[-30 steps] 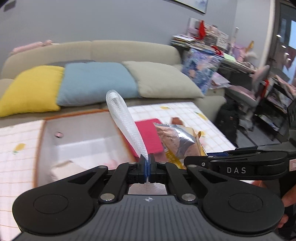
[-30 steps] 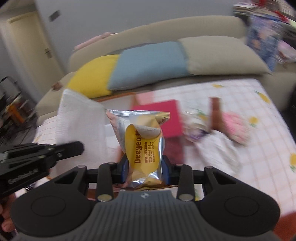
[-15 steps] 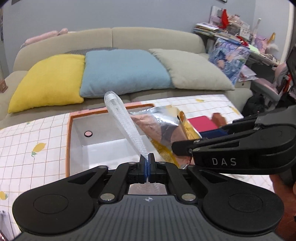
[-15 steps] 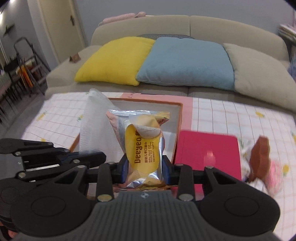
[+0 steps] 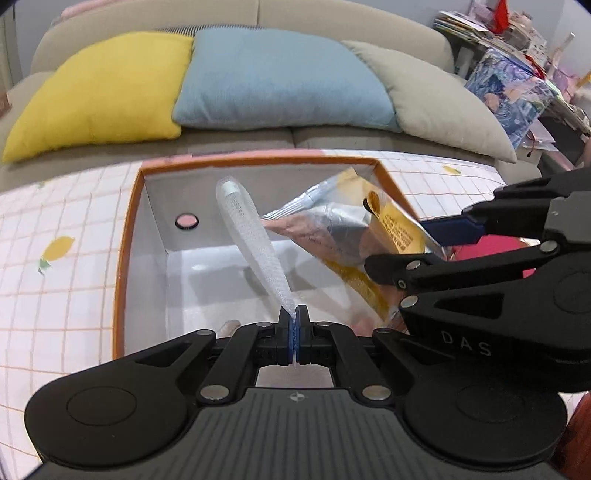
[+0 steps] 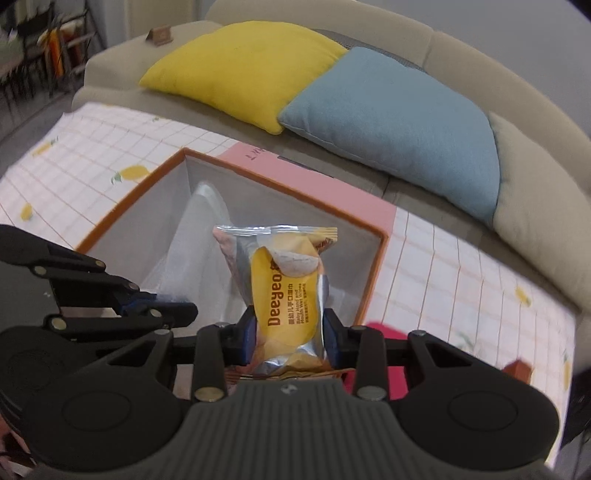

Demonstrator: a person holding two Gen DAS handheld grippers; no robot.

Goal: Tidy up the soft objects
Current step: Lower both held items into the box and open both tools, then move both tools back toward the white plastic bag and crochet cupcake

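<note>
Orange-rimmed box (image 5: 127, 236) below both loaded grippers: left (image 5: 295, 325) pinching mesh sleeve (image 5: 255, 251), right (image 6: 288, 332) clamping wipes packet (image 6: 284, 295).

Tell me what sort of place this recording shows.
Most likely a home living room: a sofa with cushions, a low table with a lemon-print cloth, and cluttered shelves beside it.

a clear mesh-textured pouch (image 5: 255, 243) stands tilted above the orange-rimmed box (image 5: 127, 236), pinched at its lower corner. just beside it, over the same box, a yellow-and-silver wet wipes packet (image 6: 286, 291) stands upright, squeezed at its sides.
</note>
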